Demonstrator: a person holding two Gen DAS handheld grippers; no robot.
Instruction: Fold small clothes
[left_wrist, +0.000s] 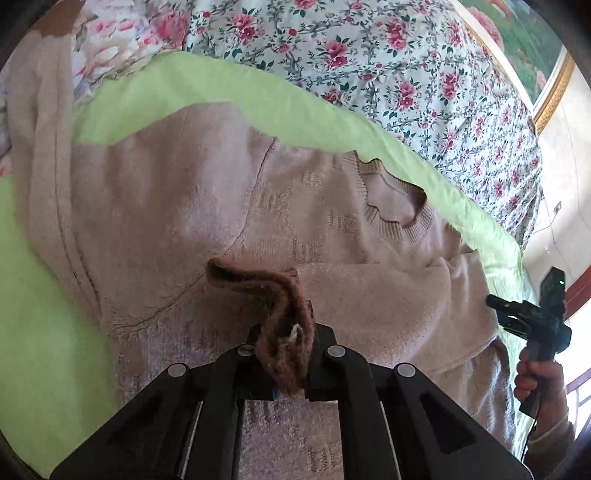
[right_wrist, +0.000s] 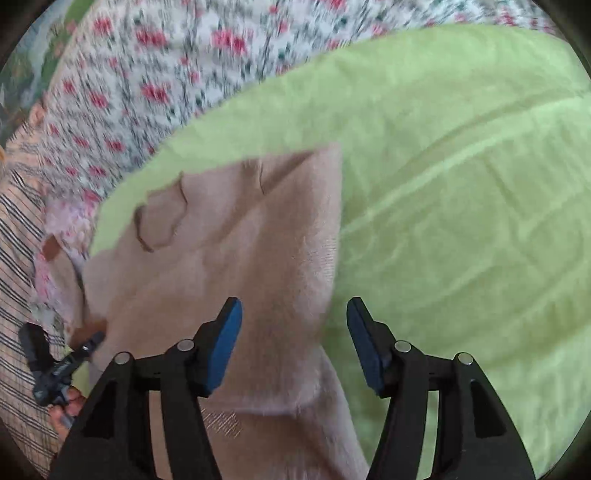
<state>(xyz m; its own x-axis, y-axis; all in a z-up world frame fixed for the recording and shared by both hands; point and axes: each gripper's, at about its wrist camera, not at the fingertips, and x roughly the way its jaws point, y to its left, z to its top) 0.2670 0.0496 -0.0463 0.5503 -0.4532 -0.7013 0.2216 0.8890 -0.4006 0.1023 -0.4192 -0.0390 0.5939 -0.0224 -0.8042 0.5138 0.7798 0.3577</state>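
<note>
While my left claw (left_wrist: 286, 354) is pinched on a brown cuff (left_wrist: 273, 295), the pink sweater (left_wrist: 207, 206) lies spread on the green sheet (left_wrist: 37, 295) of the bed, its ribbed collar (left_wrist: 397, 218) turned toward the floral quilt (left_wrist: 388, 55) along the bed's far edge. The left view alone shows the cuff rising from the knit into my closed fingers, and at its right edge my right hand (left_wrist: 535, 376) gripping the other tool's handle. The right view, blurred, shows what the left cannot: my right claw (right_wrist: 295, 343) spread wide with blue pads (right_wrist: 225, 347) bare, holding nothing, poised above the sweater's (right_wrist: 240, 258) side edge where it meets the green sheet (right_wrist: 461, 221). At that view's lower left corner the left tool (right_wrist: 55, 365) appears beside a striped cloth (right_wrist: 18, 258).
</note>
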